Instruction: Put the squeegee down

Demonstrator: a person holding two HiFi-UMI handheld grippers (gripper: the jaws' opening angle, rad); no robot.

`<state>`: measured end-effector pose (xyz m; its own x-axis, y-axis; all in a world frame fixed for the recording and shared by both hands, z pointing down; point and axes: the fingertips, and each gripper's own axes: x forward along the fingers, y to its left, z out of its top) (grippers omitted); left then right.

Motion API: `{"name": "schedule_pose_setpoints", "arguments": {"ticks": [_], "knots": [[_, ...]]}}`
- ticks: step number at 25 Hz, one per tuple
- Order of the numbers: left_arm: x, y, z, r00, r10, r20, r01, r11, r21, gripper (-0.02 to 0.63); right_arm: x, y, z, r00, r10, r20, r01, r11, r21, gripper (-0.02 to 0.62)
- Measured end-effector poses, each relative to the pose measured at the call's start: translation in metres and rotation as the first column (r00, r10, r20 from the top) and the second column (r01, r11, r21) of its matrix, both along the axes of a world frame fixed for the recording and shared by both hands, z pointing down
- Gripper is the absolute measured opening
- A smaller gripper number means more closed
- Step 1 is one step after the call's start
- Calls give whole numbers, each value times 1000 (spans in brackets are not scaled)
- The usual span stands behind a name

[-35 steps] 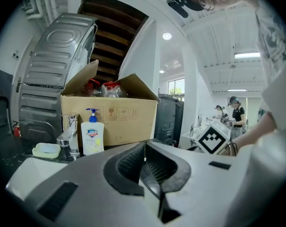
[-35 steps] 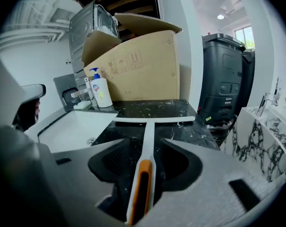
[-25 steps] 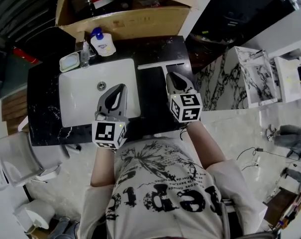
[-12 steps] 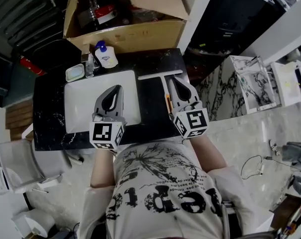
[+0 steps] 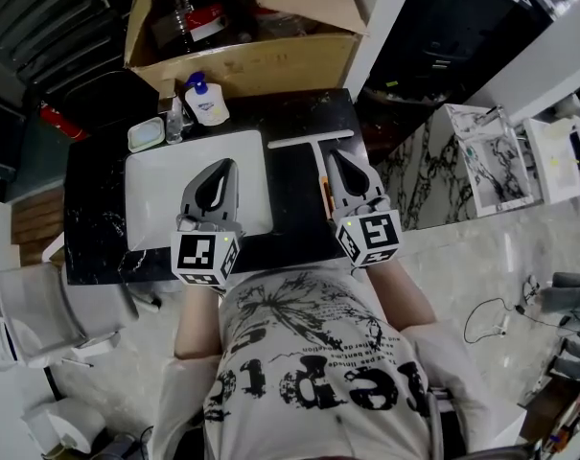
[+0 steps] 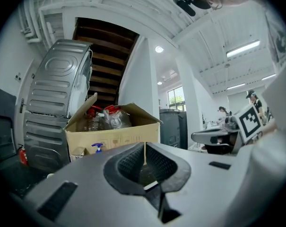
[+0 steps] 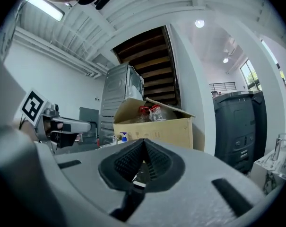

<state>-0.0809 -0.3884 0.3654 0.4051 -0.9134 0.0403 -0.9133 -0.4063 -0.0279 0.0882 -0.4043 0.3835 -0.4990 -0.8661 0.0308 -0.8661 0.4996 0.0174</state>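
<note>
Squeegee (image 5: 312, 142) lies flat on the counter (image 5: 291, 113), right of the sink (image 5: 155, 199): blade toward the back edge, handle running frontward. I read my right gripper (image 5: 336, 158) just beside the handle, jaws together, empty. Left gripper (image 5: 226, 166) over the sink's right side, jaws likewise together, empty.

**Open sink on the left, box closing the back**

Under and ahead of the left gripper (image 5: 227, 167) fingers the sink (image 5: 146, 199) lies open. The faucet (image 5: 174, 115), bottle (image 5: 204, 102) and dish (image 5: 145, 136) stand beyond it. The squeegee (image 5: 310, 142) lies just left of the right gripper (image 5: 334, 157) fingers, with its blade crossing ahead of them. A box (image 5: 251, 57) walls off the far edge.
</note>
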Motion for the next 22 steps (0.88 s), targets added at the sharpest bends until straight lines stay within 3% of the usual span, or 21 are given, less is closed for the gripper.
{"name": "schedule_pose_setpoints", "arguments": {"ticks": [6,22], "knots": [[-5,1,2,1000,-1,-28,1,1000,-15,12,-9,1,6,1000,-17,5,17,999,-38,-11],[-14,10,8,1000,2,-9,-2,1000,-20,12,-21,4,10,999,-15,-35,13,998,-57,-11]]}}
